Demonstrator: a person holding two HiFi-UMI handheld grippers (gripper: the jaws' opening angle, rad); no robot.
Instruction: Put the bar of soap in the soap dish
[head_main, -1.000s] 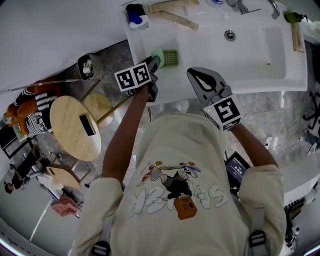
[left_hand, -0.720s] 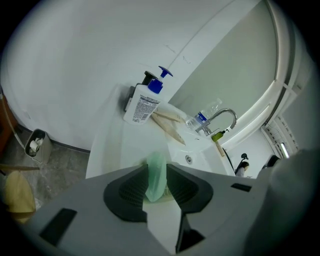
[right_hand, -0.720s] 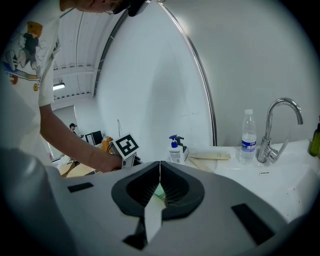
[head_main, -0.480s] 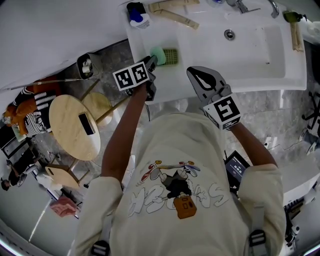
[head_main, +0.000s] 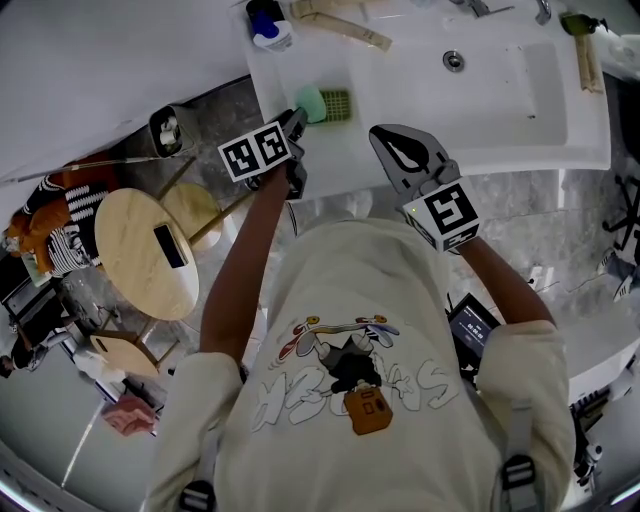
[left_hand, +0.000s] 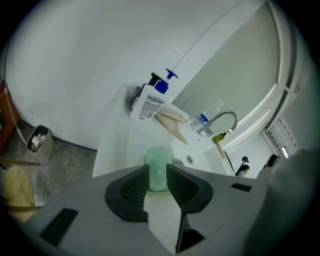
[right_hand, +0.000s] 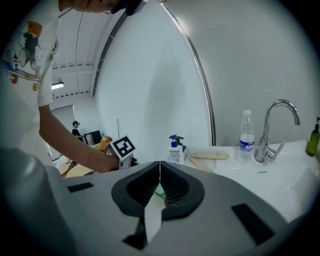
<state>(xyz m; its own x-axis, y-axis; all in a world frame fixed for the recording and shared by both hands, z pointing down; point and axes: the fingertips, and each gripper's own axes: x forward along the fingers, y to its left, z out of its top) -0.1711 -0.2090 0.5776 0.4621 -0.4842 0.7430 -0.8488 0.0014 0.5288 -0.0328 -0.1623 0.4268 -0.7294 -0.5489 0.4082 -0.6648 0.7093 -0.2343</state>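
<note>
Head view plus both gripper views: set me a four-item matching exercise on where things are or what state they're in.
1 bar of soap
2 soap dish
3 pump bottle
4 right gripper

A jaws together, nothing held
B counter's far left corner
C between the left gripper's jaws
D on the counter beside the basin

Pairs: 1-C, 2-D, 3-B, 4-A

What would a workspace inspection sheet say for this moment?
Surface: white sink counter.
Job's things: green soap bar between the left jaws, at the edge of the soap dish.
Clutter: pump bottle, water bottle, faucet.
Grippers: left gripper shut on the soap bar; right gripper shut, empty.
Cables: nothing seen on the counter.
Surroundings: round wooden table, waste bin.
</note>
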